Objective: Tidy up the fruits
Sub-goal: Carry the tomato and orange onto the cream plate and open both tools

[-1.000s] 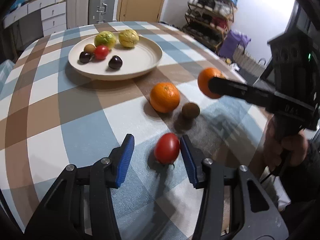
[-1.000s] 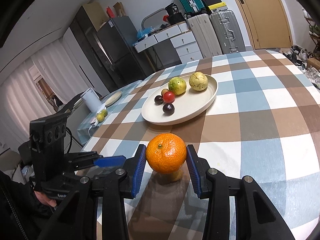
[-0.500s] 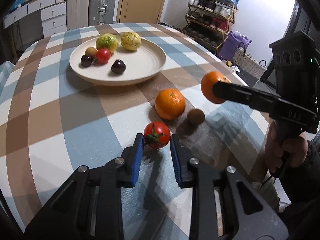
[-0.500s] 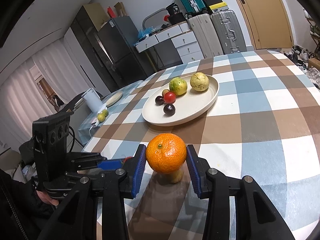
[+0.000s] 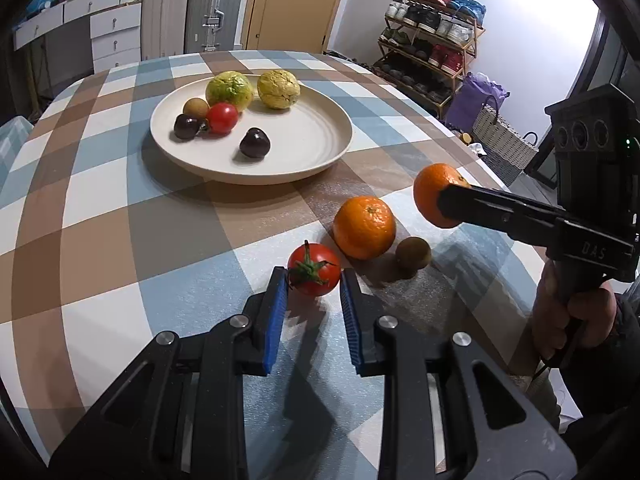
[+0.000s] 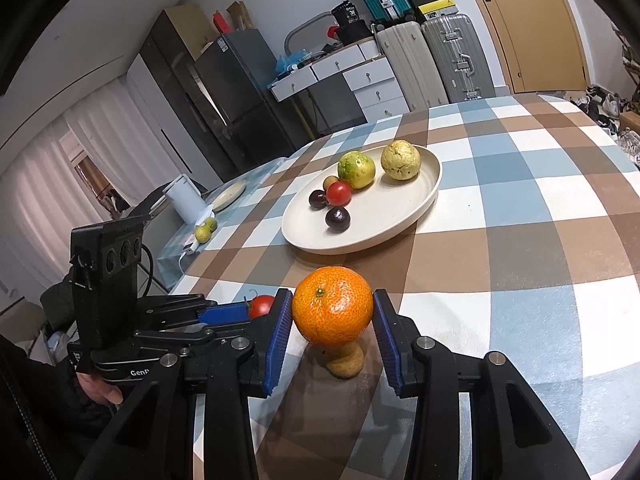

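Between the blue pads of my left gripper [image 5: 313, 280] sits the tomato [image 5: 314, 270], pinched at its widest girth, green stem turned toward the left pad. It looks just off the bench [image 5: 120, 208] or barely resting on it; I cannot tell which. It will handle light and smooth, with a thin skin over soft flesh, so I judge a gentle squeeze across the middle is right, since more pressure could split it and a hold near the stem or tip could let it slip out.

My right gripper [image 6: 333, 316] is clamped on an orange [image 6: 332, 306], taken across its equator and held clear of the bench. That fruit is firmer, its pebbled rind giving the pads good purchase.

Near the tomato, a second orange [image 5: 364, 226] and a small brown kiwi [image 5: 413, 253] lie loose on the checked cloth, just beside each other. Farther back stands the cream plate [image 5: 320, 152], already carrying two greenish-yellow fruits, a tomato, a small brown fruit and two dark plums, with bare room at its near side.
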